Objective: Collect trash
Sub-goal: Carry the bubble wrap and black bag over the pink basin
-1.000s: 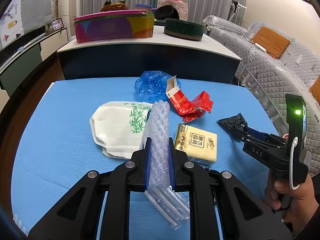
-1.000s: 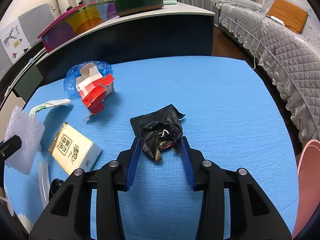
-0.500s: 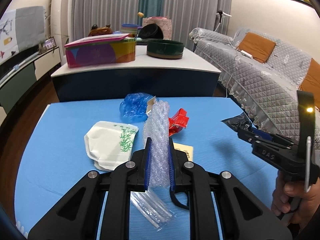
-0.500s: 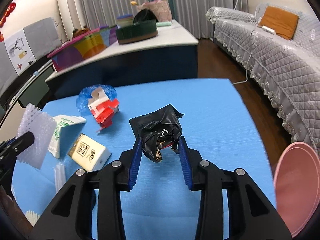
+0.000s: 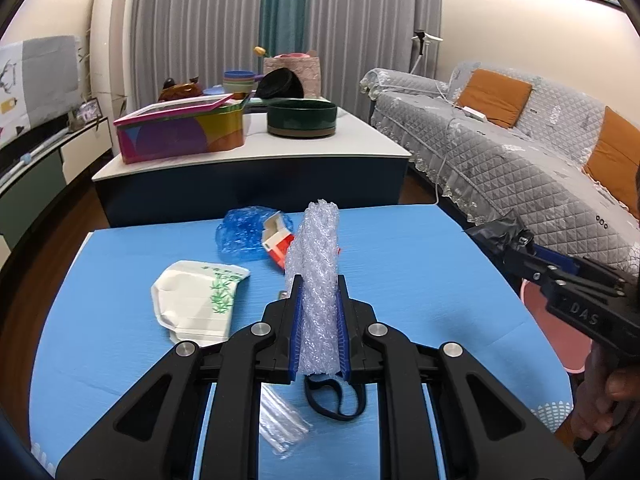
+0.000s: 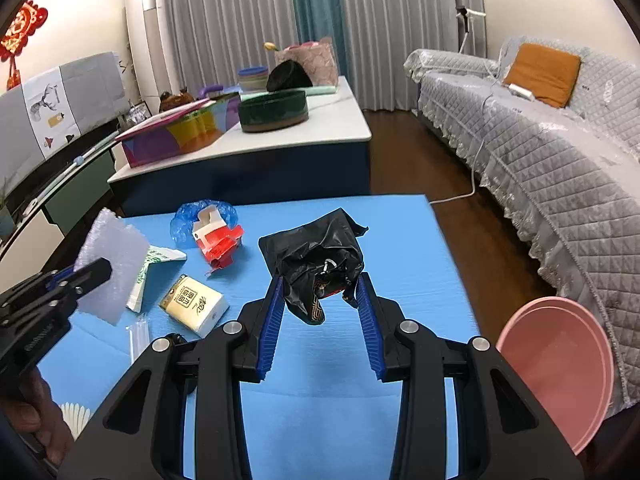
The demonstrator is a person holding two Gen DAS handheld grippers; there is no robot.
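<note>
My left gripper is shut on a roll of bubble wrap and holds it upright above the blue table. My right gripper is shut on a crumpled black plastic bag, held above the table's right part. The right gripper with the bag shows at the right of the left wrist view. The left gripper with the bubble wrap shows at the left of the right wrist view. A pink bin stands low beside the table's right edge.
On the table lie a white pouch with green leaves, a blue plastic bag, a torn red and white carton, a yellow tissue pack, clear straws and a black band. A sofa stands right, a counter behind.
Both grippers have risen and pulled back with their loads; the table looks farther below. The pink bin has come further into the right wrist view.
</note>
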